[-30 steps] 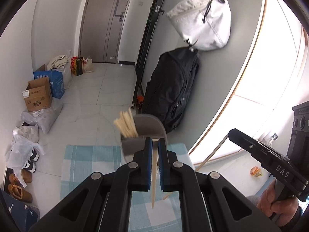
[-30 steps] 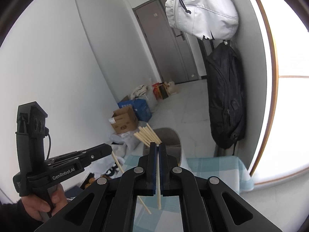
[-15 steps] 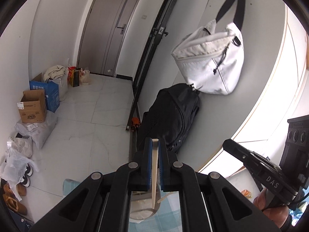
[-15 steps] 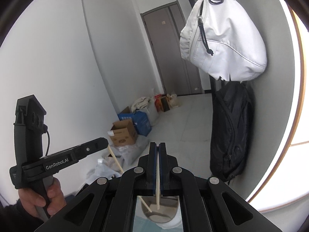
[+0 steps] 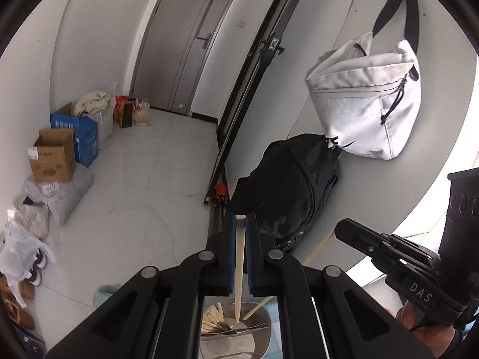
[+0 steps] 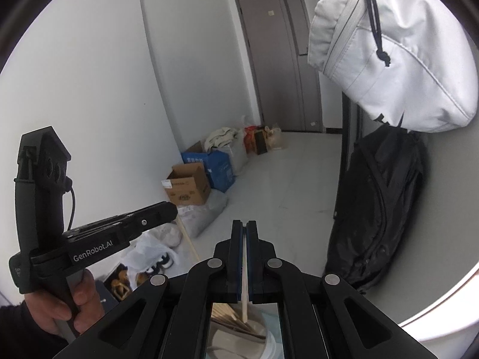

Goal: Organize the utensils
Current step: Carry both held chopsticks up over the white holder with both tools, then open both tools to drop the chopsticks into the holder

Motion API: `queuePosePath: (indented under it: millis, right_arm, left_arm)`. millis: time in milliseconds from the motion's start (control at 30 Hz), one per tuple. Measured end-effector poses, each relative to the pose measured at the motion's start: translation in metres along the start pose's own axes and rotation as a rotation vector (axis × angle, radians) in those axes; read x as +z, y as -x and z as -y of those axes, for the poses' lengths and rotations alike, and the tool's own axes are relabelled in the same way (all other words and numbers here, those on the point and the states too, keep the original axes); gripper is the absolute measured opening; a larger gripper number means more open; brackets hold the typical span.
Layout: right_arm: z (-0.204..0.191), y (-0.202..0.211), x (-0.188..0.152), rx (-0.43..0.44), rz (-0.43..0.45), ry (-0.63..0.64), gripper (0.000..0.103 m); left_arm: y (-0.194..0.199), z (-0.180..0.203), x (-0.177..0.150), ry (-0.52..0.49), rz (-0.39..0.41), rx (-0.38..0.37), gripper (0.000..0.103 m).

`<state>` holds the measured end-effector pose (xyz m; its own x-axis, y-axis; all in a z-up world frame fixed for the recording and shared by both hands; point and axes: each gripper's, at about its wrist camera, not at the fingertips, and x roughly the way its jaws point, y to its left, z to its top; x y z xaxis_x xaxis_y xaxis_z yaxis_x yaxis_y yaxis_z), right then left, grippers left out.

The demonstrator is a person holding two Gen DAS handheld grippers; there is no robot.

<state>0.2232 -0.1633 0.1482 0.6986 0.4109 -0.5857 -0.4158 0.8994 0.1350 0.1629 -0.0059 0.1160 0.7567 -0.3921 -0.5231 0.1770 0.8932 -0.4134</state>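
Both my claws pinch a chopstick each: left gripper (image 5: 240,224) chopstick (image 5: 239,272) near vertical, tip down over the cup (image 5: 257,338); right gripper (image 6: 245,230) stick (image 6: 244,284) likewise.

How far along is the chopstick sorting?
Done: several chopsticks already stand in the grey holder. In hand: the left gripper and the right gripper are each shut on one chopstick, tips hanging above the holder's mouth. Left: lower and release both. Any loose utensils on the table are out of view.
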Motion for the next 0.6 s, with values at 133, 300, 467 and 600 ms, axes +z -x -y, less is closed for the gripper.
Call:
queuePosePath:
  millis: [133, 300, 467, 600]
  right_arm:
    - [-0.004, -0.020, -0.009, 0.000, -0.042, 0.028, 0.001]
    - [-0.010, -0.037, -0.019, 0.002, -0.082, 0.058, 0.001]
    - [-0.015, -0.053, -0.027, 0.021, -0.123, 0.062, 0.002]
    - [-0.015, -0.063, -0.035, 0.047, -0.158, 0.039, 0.002]
  left_arm:
    - [-0.007, -0.013, -0.009, 0.039, -0.014, -0.007, 0.002]
    - [-0.005, -0.015, -0.015, 0.038, -0.001, -0.015, 0.002]
    - [-0.013, -0.018, -0.019, 0.036, -0.036, -0.027, 0.002]
    - [-0.019, -0.021, -0.024, 0.033, -0.078, -0.053, 0.002]
